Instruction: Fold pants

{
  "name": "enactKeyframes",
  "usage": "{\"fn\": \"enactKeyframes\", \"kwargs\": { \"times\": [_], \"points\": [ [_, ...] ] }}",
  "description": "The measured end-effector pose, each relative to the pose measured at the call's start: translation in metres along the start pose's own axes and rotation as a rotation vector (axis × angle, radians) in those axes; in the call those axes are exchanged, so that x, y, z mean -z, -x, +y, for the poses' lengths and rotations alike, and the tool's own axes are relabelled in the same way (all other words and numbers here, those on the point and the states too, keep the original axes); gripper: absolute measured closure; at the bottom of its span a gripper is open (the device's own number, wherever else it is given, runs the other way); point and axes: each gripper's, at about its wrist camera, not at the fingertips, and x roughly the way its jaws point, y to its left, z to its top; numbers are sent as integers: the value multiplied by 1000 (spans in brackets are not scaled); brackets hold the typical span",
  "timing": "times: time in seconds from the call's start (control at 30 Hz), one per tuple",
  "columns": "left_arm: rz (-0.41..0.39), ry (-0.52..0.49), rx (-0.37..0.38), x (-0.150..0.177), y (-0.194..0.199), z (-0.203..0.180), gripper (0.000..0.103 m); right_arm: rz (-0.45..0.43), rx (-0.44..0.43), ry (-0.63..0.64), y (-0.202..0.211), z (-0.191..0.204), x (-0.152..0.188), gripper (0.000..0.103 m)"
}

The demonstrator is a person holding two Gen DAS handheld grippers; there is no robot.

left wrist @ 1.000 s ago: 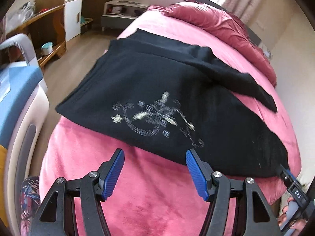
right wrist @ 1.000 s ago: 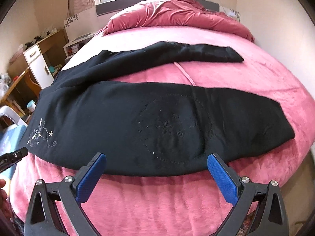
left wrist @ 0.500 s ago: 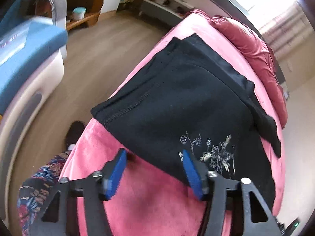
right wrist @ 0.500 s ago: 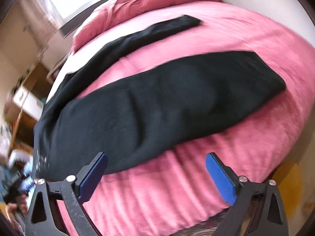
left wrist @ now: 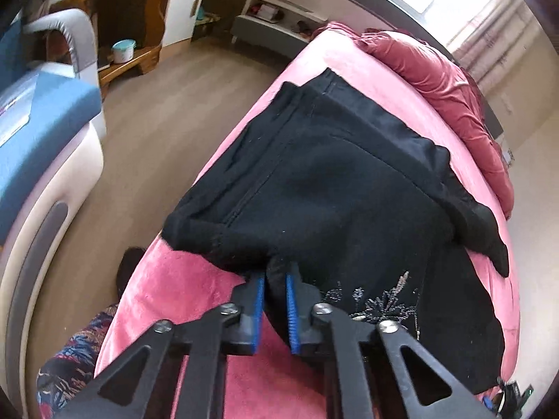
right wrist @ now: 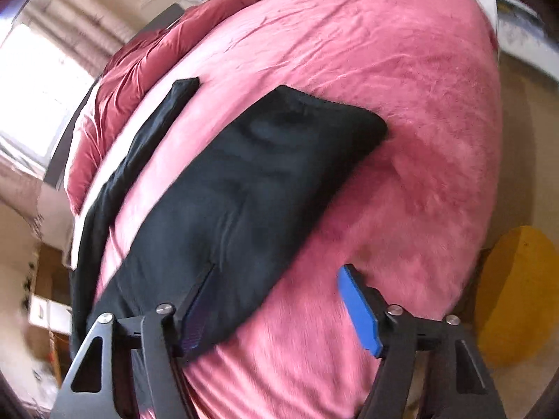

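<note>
Black pants [left wrist: 335,188] lie spread on a pink bed [left wrist: 195,300], with a pale embroidered flower pattern near the waist. My left gripper [left wrist: 275,281] is shut on the near edge of the pants at the waistband corner, with cloth bunched between the blue pads. In the right wrist view one pant leg [right wrist: 251,181] runs away from me to its hem, and the other leg [right wrist: 153,129] lies further left. My right gripper [right wrist: 276,293] is open over the near leg's edge, its left finger over the cloth.
A rumpled dark pink duvet [left wrist: 447,80] lies at the head of the bed. A blue and white seat [left wrist: 38,132] and wooden shelves [left wrist: 129,28] stand left across the wood floor. A yellow round object [right wrist: 517,300] sits on the floor to the right of the bed.
My left gripper has moved in to the waistband corner and shut on it. My right gripper has swung right along the leg towards the hem and come closer, still open.
</note>
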Motion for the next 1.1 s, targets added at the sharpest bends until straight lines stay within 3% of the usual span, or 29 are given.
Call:
{"fn": "enactKeyframes", "kwargs": {
  "times": [0.07,0.13,0.2,0.23,0.47,0.8,0.9,1.1],
  "points": [
    [5,-9,-20,0,2,0,95,-9,8,-16,-8,-8,-8,36],
    [2,2,-12,-1,7,1,95,-19,19,0,-15,-4,-17,44],
    [-17,6,-7,0,18,4,96,-25,39,31,-18,3,-25,85],
    [-26,6,-1,1,25,6,96,-25,58,43,-18,5,-30,91],
    [-66,1,30,4,55,6,97,-88,95,180,13,24,-50,94],
    [-88,-28,78,27,90,-1,97,-109,150,233,41,20,-59,95],
    [-65,-51,80,42,96,-4,97,-97,186,234,44,10,-60,95],
    [83,-94,-23,70,66,-2,95,-41,311,231,22,-8,-56,95]
  ]
}}
